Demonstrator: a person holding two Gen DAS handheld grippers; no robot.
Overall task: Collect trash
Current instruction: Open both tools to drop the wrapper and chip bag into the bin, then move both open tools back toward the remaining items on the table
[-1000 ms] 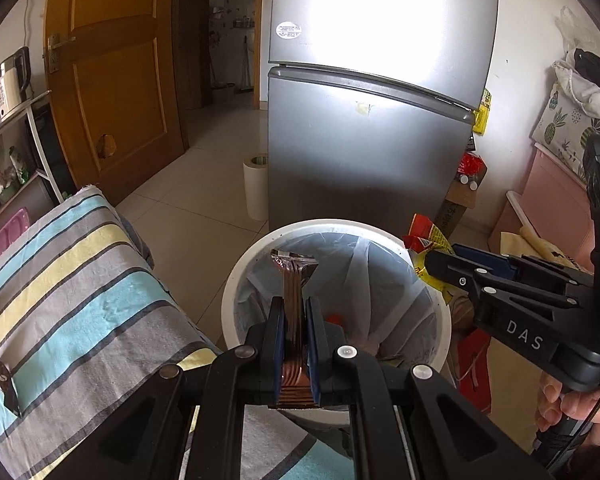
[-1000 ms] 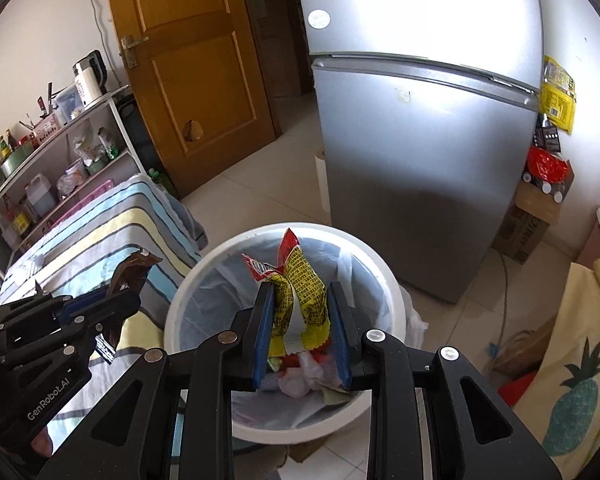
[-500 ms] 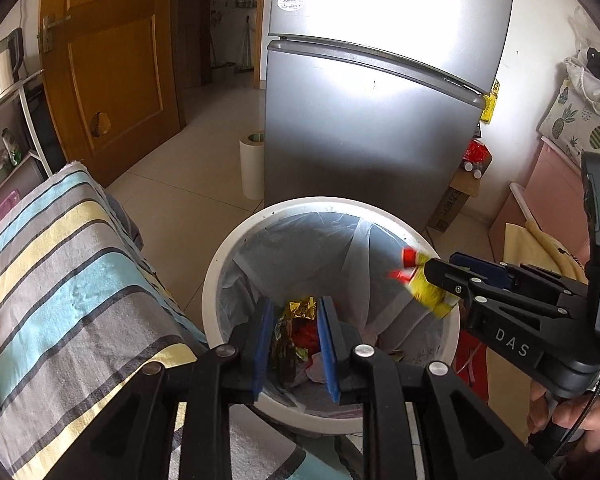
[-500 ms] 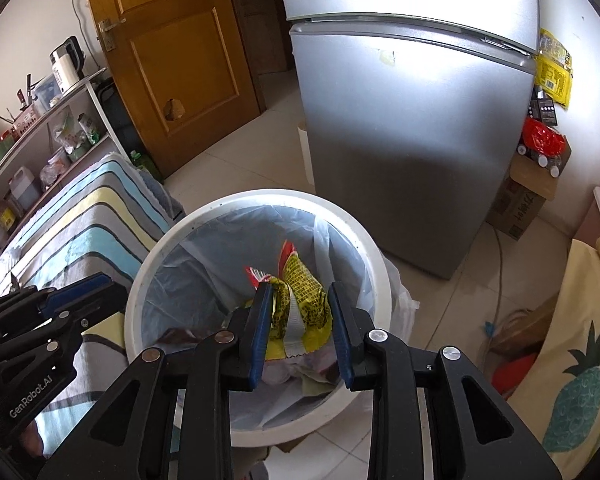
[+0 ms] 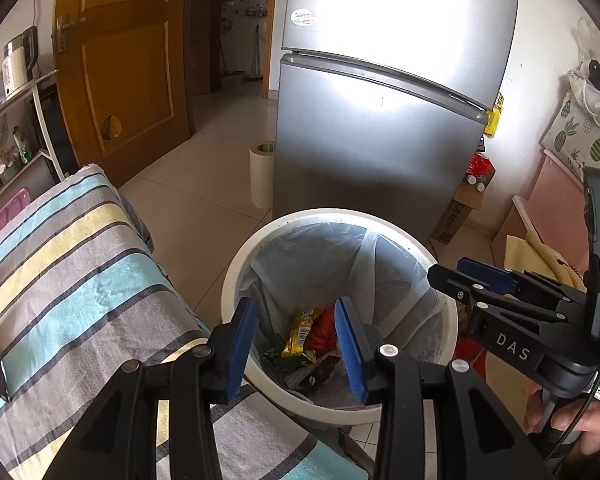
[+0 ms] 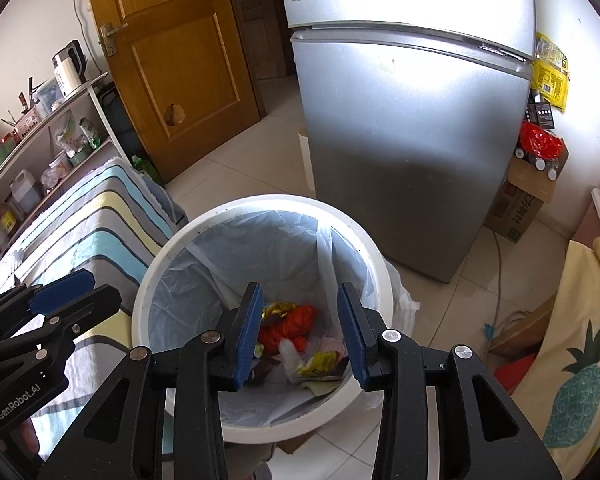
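Note:
A white round trash bin (image 5: pixel 236 264) (image 6: pixel 172 240) with a clear liner stands on the tiled floor beside the striped bed. Several wrappers lie at its bottom: a yellow one (image 5: pixel 300 330) (image 6: pixel 320 360), a red one (image 5: pixel 320 332) (image 6: pixel 288 324) and a dark brown one (image 5: pixel 320 372). My left gripper (image 5: pixel 296 348) hangs over the bin's near side, its jaws opening with nothing between the blue pads. My right gripper (image 6: pixel 300 332) is also above the bin, jaws opening and empty. Each gripper shows in the other's view: right (image 5: pixel 480 276), left (image 6: pixel 60 288).
A silver fridge (image 5: pixel 380 120) stands right behind the bin. The striped bed (image 5: pixel 60 272) is at the left, a wooden door (image 5: pixel 124 60) and a shelf (image 6: pixel 40 140) farther back. A paper roll (image 5: pixel 262 176), a cardboard box (image 6: pixel 524 200) and pineapple-print fabric (image 6: pixel 580 380) lie around.
The left gripper let go of the brown wrapper and the right one let go of the yellow-red wrapper; both fell into the bin. Both pairs of jaws stand wider apart.

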